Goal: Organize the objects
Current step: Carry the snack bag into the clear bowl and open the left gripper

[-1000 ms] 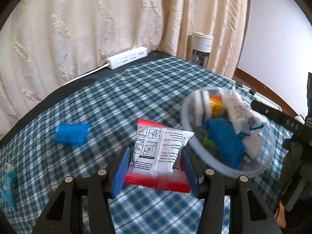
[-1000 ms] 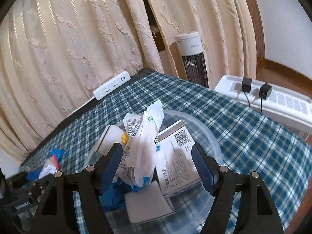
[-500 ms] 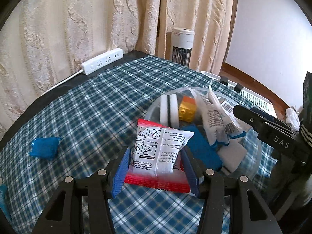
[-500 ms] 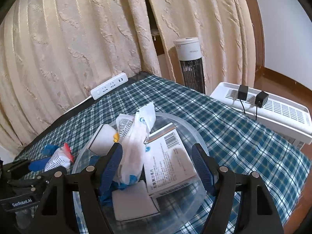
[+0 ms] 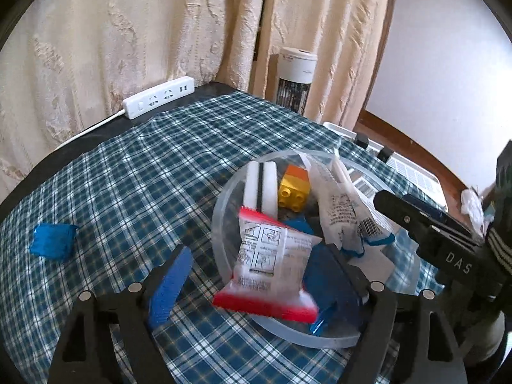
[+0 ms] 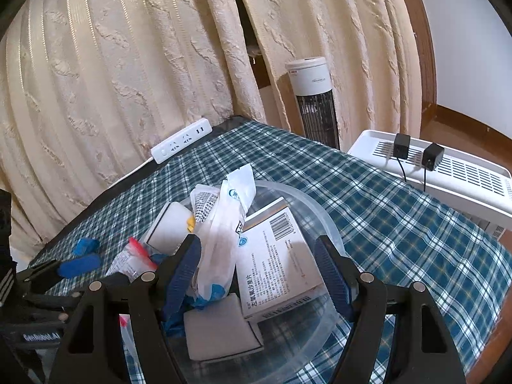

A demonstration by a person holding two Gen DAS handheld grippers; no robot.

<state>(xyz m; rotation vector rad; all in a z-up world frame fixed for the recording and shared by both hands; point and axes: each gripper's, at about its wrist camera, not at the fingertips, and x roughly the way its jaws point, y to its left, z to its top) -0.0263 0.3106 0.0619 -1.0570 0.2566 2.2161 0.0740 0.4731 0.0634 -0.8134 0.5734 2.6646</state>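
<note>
Opening over the clear bowl [image 5: 224, 224], the left tongs [image 5: 252, 275] free the red-edged packet [image 5: 272, 265]; right tongs [image 6: 256, 272] stand wide, empty.

You have one clear bowl [image 5: 220, 224], one red-edged sachet [image 5: 272, 262], one yellow brick [image 5: 293, 192], one medicine box [image 6: 275, 256], two white sponges [image 6: 220, 329], one blue packet [image 5: 52, 240] and one power strip [image 5: 159, 101].
</note>
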